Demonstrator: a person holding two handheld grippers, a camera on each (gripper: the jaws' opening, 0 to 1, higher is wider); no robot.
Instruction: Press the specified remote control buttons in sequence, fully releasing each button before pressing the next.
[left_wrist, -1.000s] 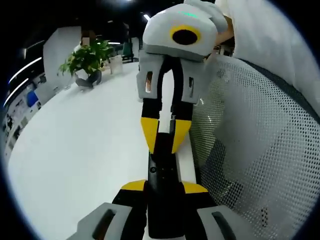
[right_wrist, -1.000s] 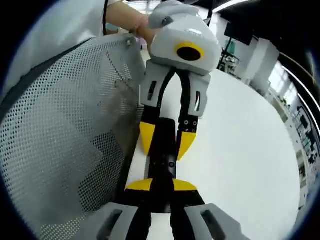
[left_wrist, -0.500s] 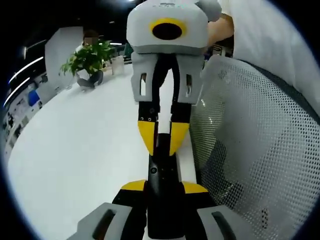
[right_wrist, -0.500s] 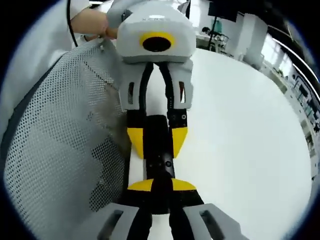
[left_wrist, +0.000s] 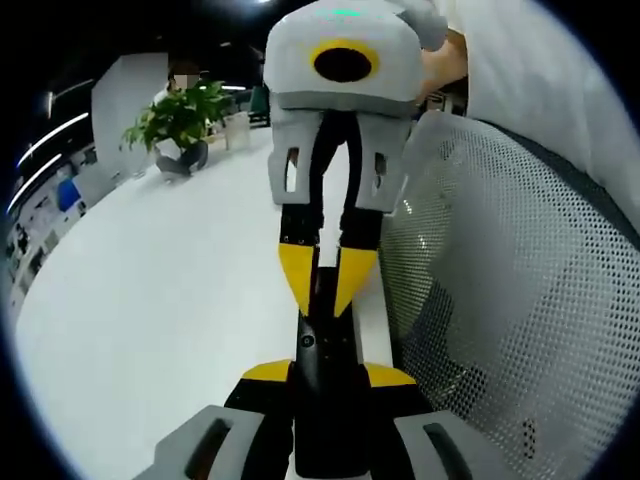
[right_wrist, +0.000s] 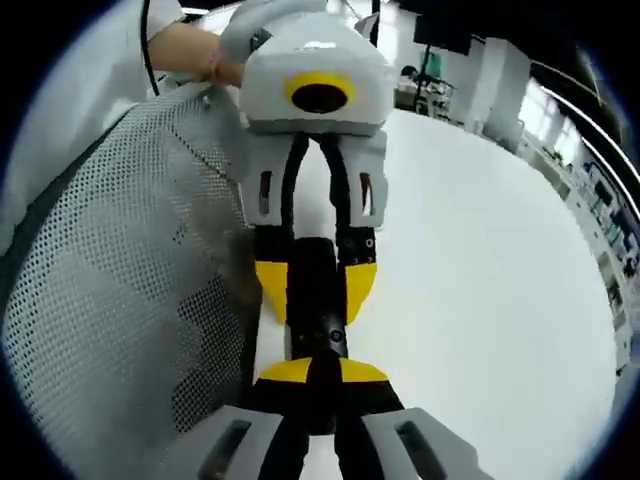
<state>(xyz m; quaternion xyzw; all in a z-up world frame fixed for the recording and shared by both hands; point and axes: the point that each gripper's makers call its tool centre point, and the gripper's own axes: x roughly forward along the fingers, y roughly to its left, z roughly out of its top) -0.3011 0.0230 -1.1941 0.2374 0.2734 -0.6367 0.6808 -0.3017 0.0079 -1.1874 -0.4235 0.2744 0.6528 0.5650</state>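
Here both tongs, left tongs (left_wrist: 326, 372) and right tongs (right_wrist: 313, 371), pinch the slim, stiff, probably light remote (left_wrist: 327, 345) endwise over the counter (left_wrist: 160, 300).

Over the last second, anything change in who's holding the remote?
No handover. The black remote stays clamped at both ends: left gripper on one, right gripper on the other. The right gripper closed in toward the left's camera half a second ago, then eased back slightly; its yellow tips stayed on the remote. White table, mesh chair back and plant unchanged.
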